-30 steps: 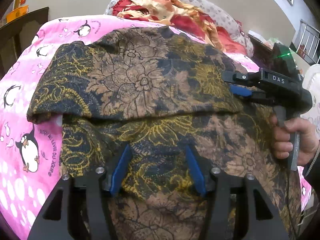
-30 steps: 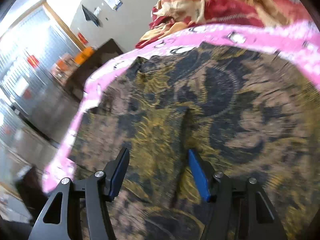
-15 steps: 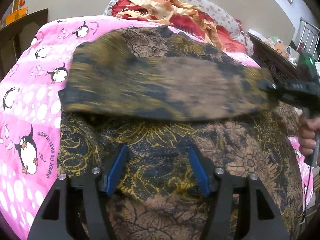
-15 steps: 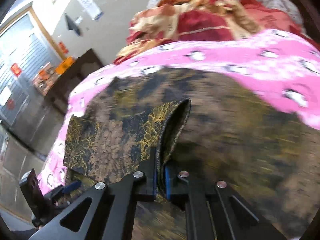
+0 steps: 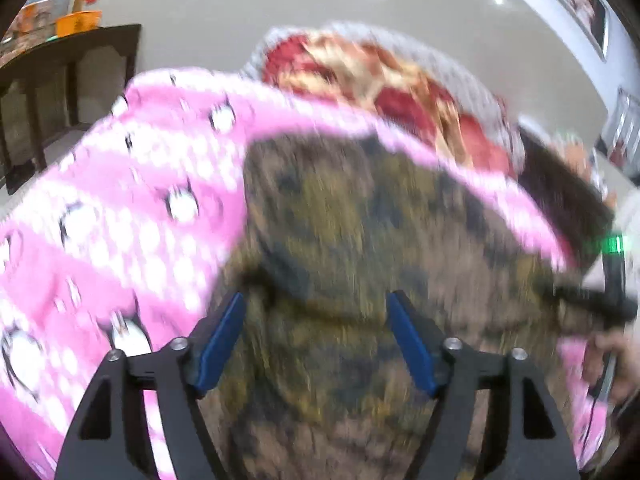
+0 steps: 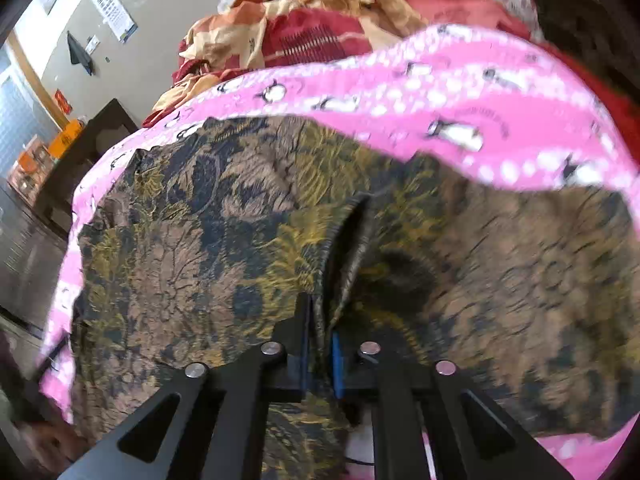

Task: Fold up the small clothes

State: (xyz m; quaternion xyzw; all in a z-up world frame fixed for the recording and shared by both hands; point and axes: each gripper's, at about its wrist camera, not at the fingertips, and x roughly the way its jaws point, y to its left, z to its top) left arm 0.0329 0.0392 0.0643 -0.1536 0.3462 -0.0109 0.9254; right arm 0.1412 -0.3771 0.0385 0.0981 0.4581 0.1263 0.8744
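Garment [image 6: 192, 240] edge sits pinched in the right hand-held gripper [image 6: 320, 344], whose jaws have just eased slightly; half a second ago this flap hung higher. The left hand-held gripper [image 5: 316, 344] has been opening, empty, above the cloth on the pink penguin blanket [image 5: 132, 208]. One fold seems nearly laid.

We see the left wrist view smeared by motion: the brown, gold and black floral-print garment [image 5: 360, 240] loses its pattern there. Its near end is cut off by the picture's edge. The pink penguin-print blanket [image 5: 132, 208] blurs too.
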